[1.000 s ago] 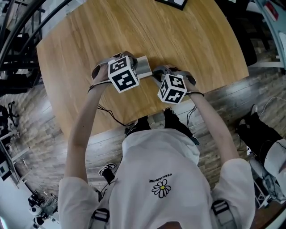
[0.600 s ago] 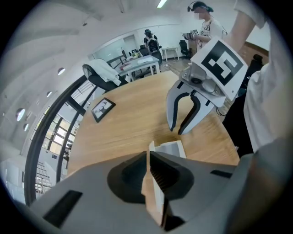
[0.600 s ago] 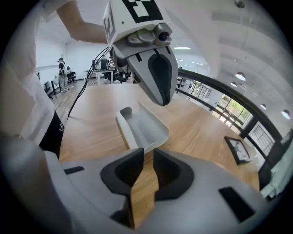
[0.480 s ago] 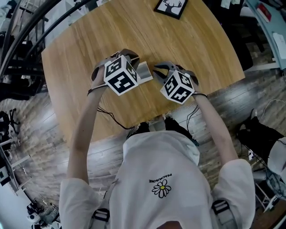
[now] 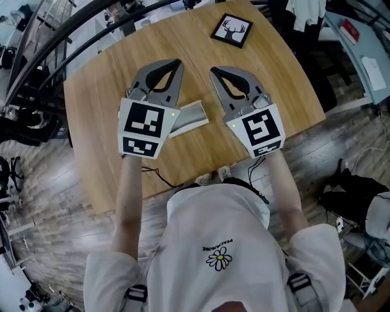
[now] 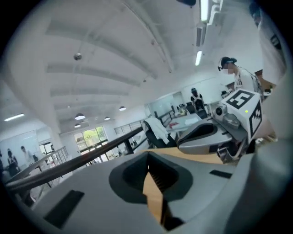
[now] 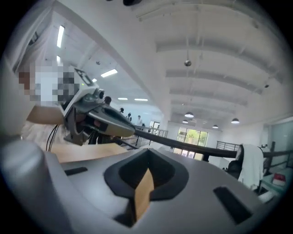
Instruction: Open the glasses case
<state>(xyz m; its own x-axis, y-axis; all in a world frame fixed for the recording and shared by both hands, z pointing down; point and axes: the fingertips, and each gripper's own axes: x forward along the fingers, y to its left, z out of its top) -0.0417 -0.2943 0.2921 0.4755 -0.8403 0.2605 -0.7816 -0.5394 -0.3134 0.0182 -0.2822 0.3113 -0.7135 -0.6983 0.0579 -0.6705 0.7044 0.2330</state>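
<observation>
The grey glasses case [image 5: 190, 116] lies flat on the round wooden table [image 5: 280, 79], its left end hidden under my left gripper; whether its lid is up I cannot tell. Both grippers are held high above the table, pointing away from me and touching nothing. The left gripper [image 5: 179, 62] is shut; its jaws have just closed the last bit with nothing between them [image 6: 147, 157]. The right gripper [image 5: 212, 71] is shut too, its jaws having just closed on nothing [image 7: 147, 167]. Each gripper view shows the other gripper alongside: the right gripper [image 6: 215, 132], the left gripper [image 7: 103, 119].
A black-framed deer picture [image 5: 232, 29] lies at the table's far edge. Black railings [image 5: 36, 49] run along the far left. Clothes hang on a chair [image 5: 304, 12] at the far right. Cables [image 5: 155, 161] trail over the table's near edge to the wooden floor.
Both grippers have risen from the case and tipped from pointing down to roughly level. The right jaws, apart half a second ago, are now together. The case stays on the table.
</observation>
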